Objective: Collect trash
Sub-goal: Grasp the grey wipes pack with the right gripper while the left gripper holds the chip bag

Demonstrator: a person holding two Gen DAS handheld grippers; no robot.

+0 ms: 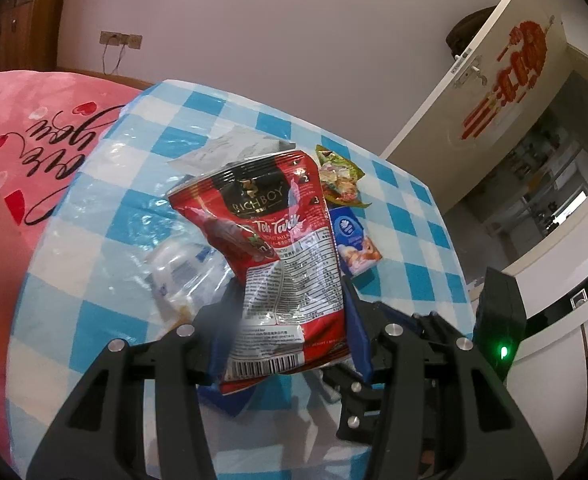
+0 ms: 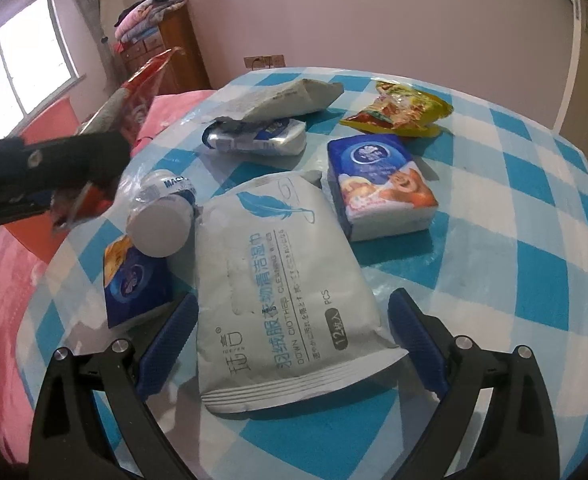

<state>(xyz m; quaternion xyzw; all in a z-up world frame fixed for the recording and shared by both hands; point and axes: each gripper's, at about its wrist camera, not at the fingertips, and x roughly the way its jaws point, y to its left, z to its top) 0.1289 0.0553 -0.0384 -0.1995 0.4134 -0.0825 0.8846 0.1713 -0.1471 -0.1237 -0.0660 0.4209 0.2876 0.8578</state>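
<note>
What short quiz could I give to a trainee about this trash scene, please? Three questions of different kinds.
1. True or false: the left claw is shut on the red Teh Tarik packet.
2. Which item lies between the open fingers of the right claw?
A. yellow snack bag
B. grey wet-wipes pack
C. clear bottle
3. Fill in: the checked tablecloth is white and ____.

Key
1. True.
2. B, the grey wet-wipes pack; the yellow snack bag lies at the far side, the clear bottle to the left.
3. Blue.
</note>
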